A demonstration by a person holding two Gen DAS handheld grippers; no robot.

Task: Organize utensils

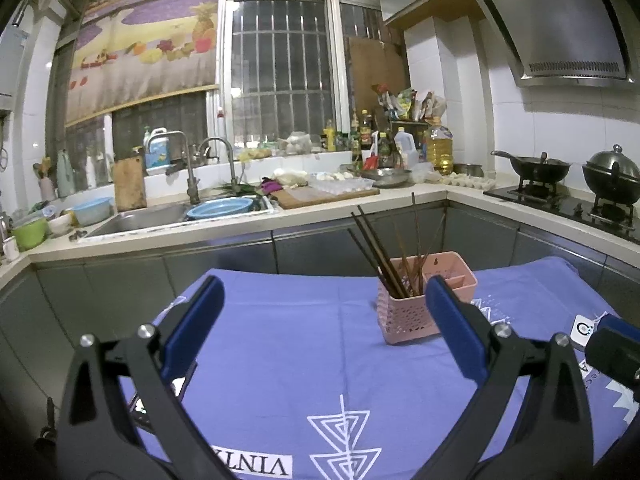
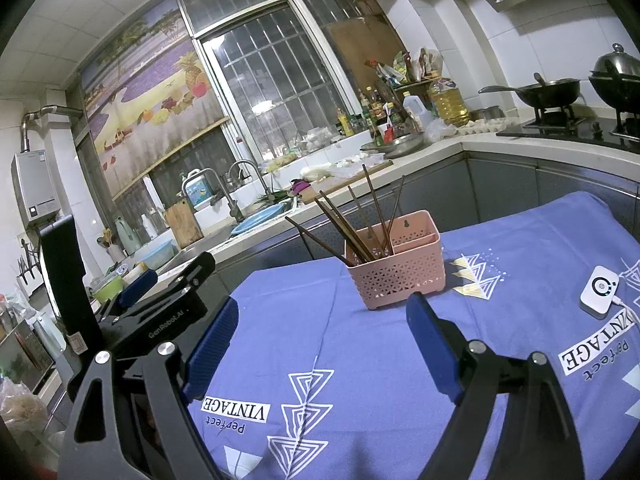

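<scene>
A pink perforated utensil holder [image 1: 404,312] [image 2: 400,276] stands on the blue cloth, with several dark chopsticks [image 1: 384,252] [image 2: 352,224] leaning in its left compartment. Its right compartment looks empty. My left gripper [image 1: 324,288] is open above the cloth, nothing between its blue pads; the holder sits just beyond its right finger [image 1: 452,328]. My right gripper [image 2: 320,312] is open too and holds nothing, with the holder a little ahead of it. The left gripper's black body [image 2: 168,304] shows at the left of the right wrist view.
A small white device [image 2: 600,290] [image 1: 585,330] with a cable lies on the cloth [image 2: 360,360] at the right. Behind the table runs a kitchen counter with a sink [image 1: 152,216], a blue basin [image 1: 220,206], a cutting board and a stove with a wok [image 1: 536,168].
</scene>
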